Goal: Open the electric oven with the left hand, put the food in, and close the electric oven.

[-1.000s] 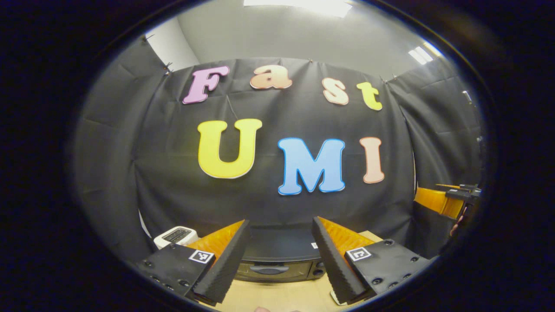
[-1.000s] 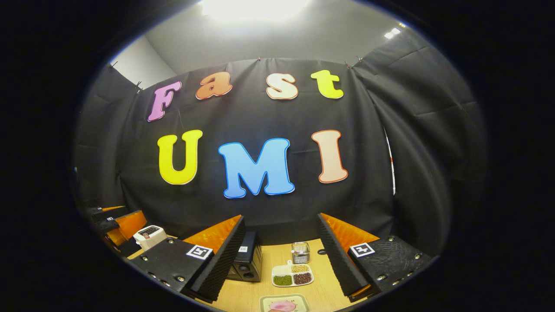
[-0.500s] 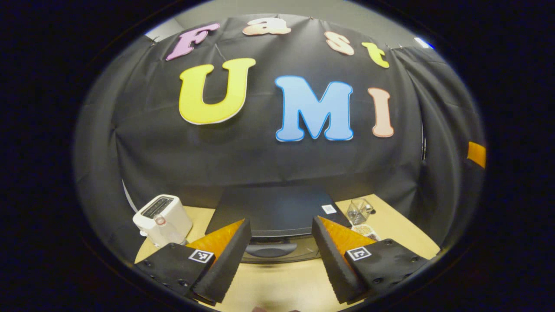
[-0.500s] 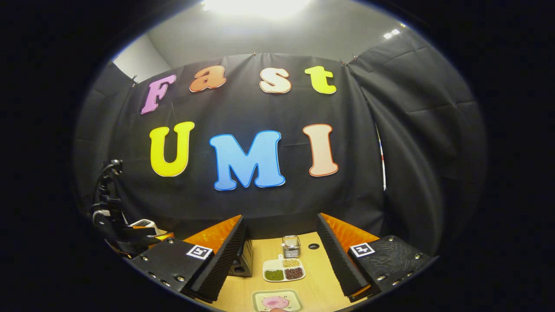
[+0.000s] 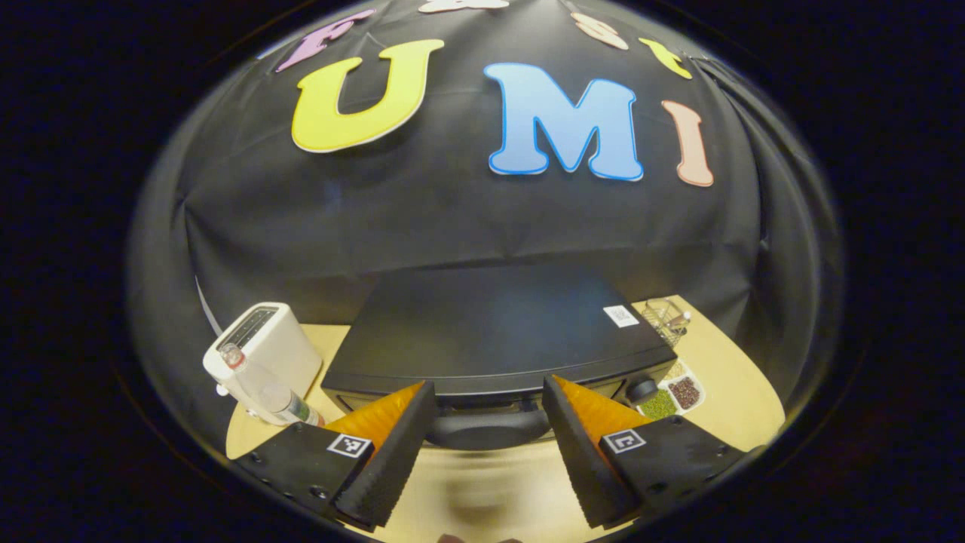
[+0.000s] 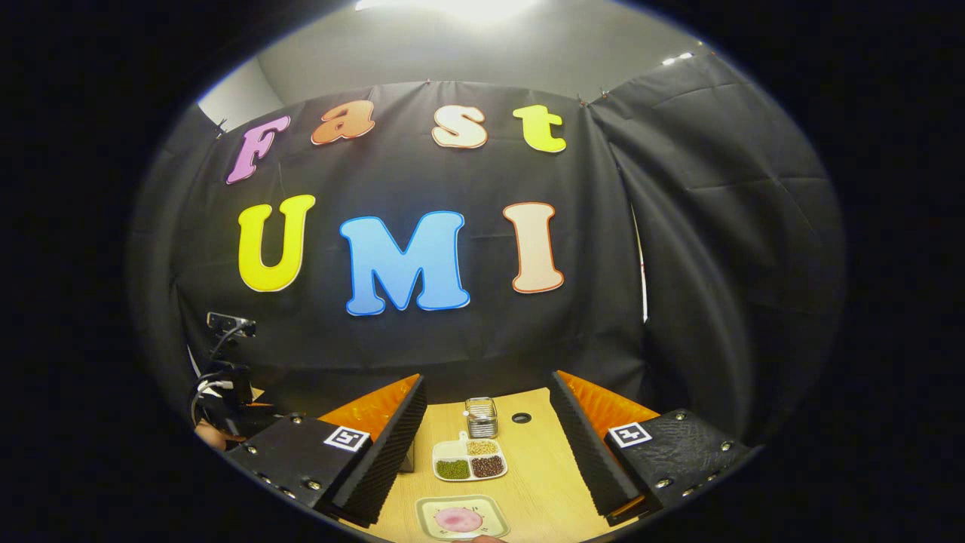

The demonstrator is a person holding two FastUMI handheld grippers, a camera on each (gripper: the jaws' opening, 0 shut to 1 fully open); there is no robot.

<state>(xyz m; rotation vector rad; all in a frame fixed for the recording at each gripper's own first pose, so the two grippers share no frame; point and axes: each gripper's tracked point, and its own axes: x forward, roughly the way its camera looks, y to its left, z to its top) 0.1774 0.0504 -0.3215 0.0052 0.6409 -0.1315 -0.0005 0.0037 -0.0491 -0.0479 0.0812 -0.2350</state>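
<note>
In the left gripper view, the left gripper [image 5: 488,452] hangs with its two fingers spread wide and nothing between them, just in front of the black, box-shaped electric oven [image 5: 497,328] that stands on the pale wooden bench [image 5: 724,392]. The oven's dark curved door handle [image 5: 488,428] lies in the gap between the fingers, at the level of their tips, with neither finger touching it, and the door is closed. To the left of the oven stands a white toaster [image 5: 260,347], with a clear plastic bottle [image 5: 264,386] leaning in front of it. To the oven's right lie a white divided dish of green, brown and pale beans [image 5: 672,396] and, behind it, a small clear glass container [image 5: 663,317]. In the right gripper view, the right gripper [image 6: 490,460] is likewise wide open and holds nothing, raised above the bench. Between its fingers and below them sits a small square plate with a pink piece of food [image 6: 461,519], near the lower edge; beyond it lie the divided dish and the glass container, well clear of both fingers.
</note>
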